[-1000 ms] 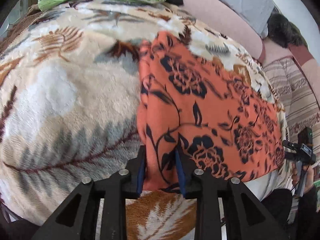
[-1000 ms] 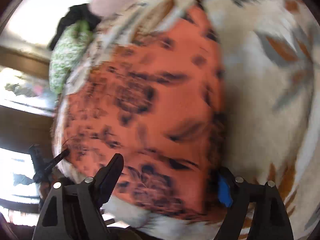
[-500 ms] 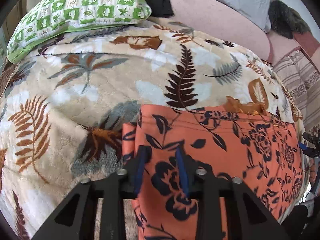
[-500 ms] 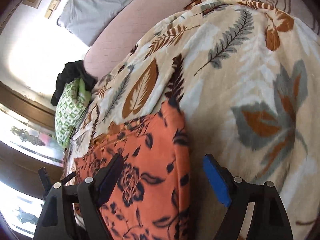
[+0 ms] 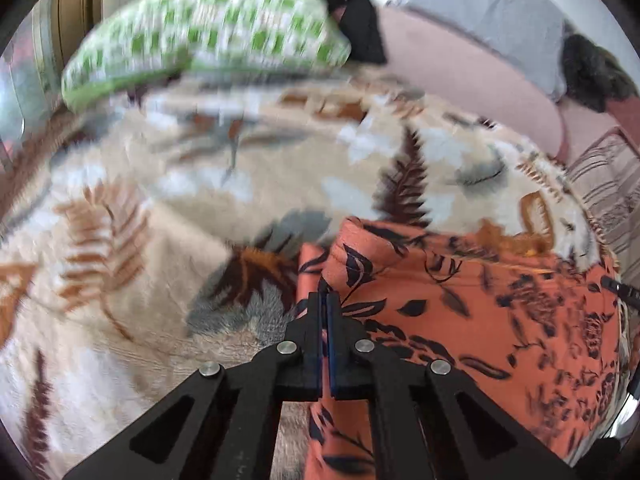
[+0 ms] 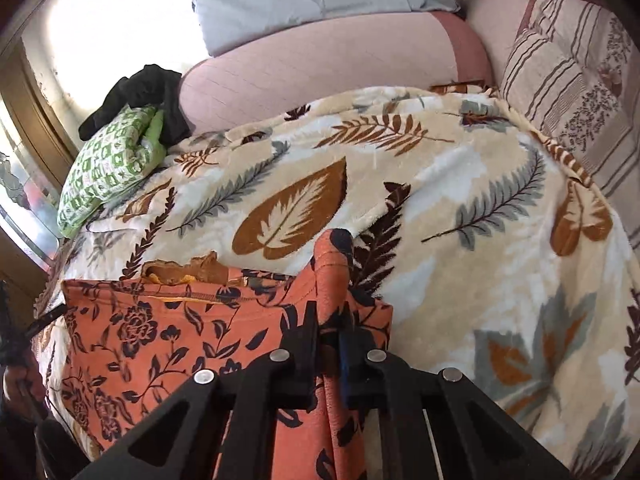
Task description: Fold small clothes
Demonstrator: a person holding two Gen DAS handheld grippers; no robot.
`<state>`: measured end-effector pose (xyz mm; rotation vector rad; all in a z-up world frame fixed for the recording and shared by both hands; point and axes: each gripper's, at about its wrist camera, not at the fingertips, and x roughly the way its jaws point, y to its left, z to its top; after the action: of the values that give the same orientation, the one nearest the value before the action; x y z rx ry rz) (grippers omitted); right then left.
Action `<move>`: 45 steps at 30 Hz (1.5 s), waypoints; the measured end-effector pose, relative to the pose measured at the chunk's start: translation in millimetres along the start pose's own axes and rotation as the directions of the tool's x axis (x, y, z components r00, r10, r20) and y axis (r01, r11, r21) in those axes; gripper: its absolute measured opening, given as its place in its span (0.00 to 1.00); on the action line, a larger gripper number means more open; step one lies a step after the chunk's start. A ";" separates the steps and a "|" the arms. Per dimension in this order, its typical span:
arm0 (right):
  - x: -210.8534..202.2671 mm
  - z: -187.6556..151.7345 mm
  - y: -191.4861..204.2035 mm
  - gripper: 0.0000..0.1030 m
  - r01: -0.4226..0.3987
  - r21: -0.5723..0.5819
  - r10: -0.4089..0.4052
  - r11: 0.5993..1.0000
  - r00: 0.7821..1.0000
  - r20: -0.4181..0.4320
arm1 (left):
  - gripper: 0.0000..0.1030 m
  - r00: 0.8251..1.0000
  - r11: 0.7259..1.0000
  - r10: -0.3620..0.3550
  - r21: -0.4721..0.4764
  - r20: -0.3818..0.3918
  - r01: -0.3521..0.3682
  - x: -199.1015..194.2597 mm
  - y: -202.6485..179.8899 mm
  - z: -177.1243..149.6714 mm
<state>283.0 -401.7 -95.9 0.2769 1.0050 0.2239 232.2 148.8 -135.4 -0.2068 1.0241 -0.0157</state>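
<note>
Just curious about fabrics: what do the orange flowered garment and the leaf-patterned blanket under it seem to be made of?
Orange flowered garment: looks like thin, matte woven or knit cloth; it creases sharply and shows a stitched hem. Leaf-patterned blanket: probably plush fleece; its surface is fuzzy, with a soft brushed nap.

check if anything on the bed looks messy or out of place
Mostly tidy. One oddity: a crumpled mustard-orange scrap of fabric pokes out from under the far edge of the orange floral garment on the leaf-print blanket. A black garment is also bunched behind the green pillow.

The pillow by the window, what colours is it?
Green and white checks on the pillow; the right wrist view shows it sharpest.
</note>
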 end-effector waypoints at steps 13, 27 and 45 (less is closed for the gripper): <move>-66.3 -20.6 -18.3 0.74 -0.040 0.134 0.022 0.990 0.991 0.133 | 0.44 0.991 0.998 -0.060 0.038 0.119 0.056 -74.0 5.7 -11.6; -32.7 -86.1 -23.5 0.75 -0.254 0.251 0.269 0.934 0.963 -0.029 | 0.22 0.993 0.991 -0.114 0.067 -0.004 0.114 -77.7 -2.1 -60.8; -18.3 -92.3 -8.9 0.75 -0.234 0.192 0.246 0.953 0.969 -0.039 | 0.05 1.000 1.000 -0.011 -0.024 -0.029 0.011 -66.7 5.0 -72.0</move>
<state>195.3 -404.3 -131.0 0.5681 1.0552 0.3618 135.8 149.2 -116.0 -0.2349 1.0526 -0.0162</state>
